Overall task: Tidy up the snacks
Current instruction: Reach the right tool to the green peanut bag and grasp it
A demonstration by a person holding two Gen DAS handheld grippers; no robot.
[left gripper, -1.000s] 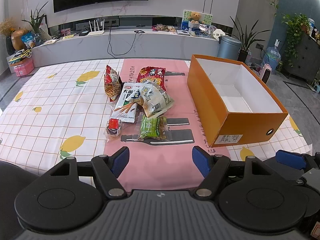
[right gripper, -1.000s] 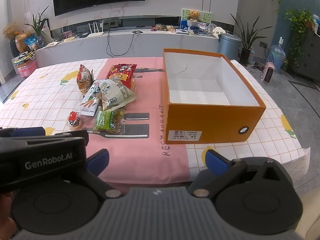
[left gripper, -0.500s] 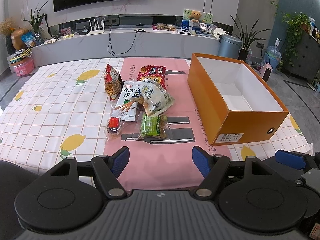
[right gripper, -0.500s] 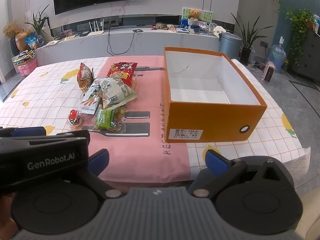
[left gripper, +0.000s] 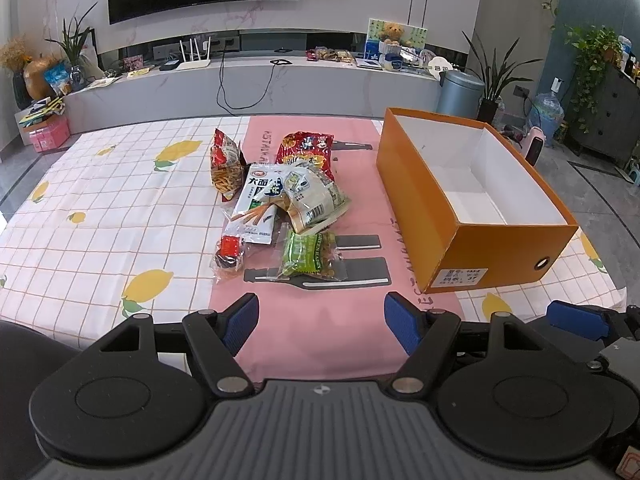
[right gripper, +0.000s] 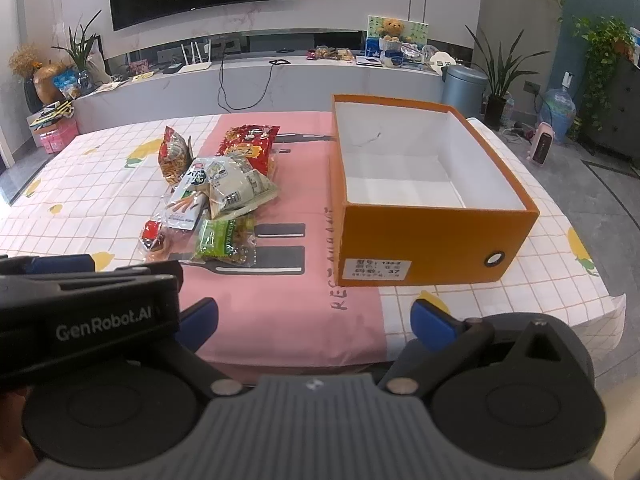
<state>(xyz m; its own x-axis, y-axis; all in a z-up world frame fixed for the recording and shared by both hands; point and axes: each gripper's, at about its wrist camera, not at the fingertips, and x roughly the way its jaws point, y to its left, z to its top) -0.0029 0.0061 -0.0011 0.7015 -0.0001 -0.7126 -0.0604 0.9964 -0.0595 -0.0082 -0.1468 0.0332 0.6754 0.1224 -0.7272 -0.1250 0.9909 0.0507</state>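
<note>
Through the left wrist camera I see my left tool (left gripper: 321,322) held low at the near edge of the counter (left gripper: 100,208), its blue-padded fingers (left gripper: 240,322) spread wide apart with nothing between them. Ahead, on the pink runner (left gripper: 320,332) laid over a lemon-print cloth, lies a loose pile of snacks: a green pea packet (left gripper: 306,255) nearest me, a small red-labelled clear packet (left gripper: 229,254) to its left, a white stick-snack bag (left gripper: 258,208) and a pale crinkled bag (left gripper: 312,198) overlapping behind them, then a red chip bag (left gripper: 306,150) and a red-and-orange strip-snack bag (left gripper: 225,165) farthest back. To the right of the pile stands an orange box (left gripper: 434,224), open-topped, white inside, holding nothing. Through the right wrist camera, my right tool (right gripper: 314,320) also hovers at the counter's near edge, fingers wide apart and gripping nothing. The body of the left tool crosses the lower left of this view. The orange box (right gripper: 416,242) sits straight ahead, and the snack pile lies to its left, the green pea packet (right gripper: 218,240) at the front.
</note>
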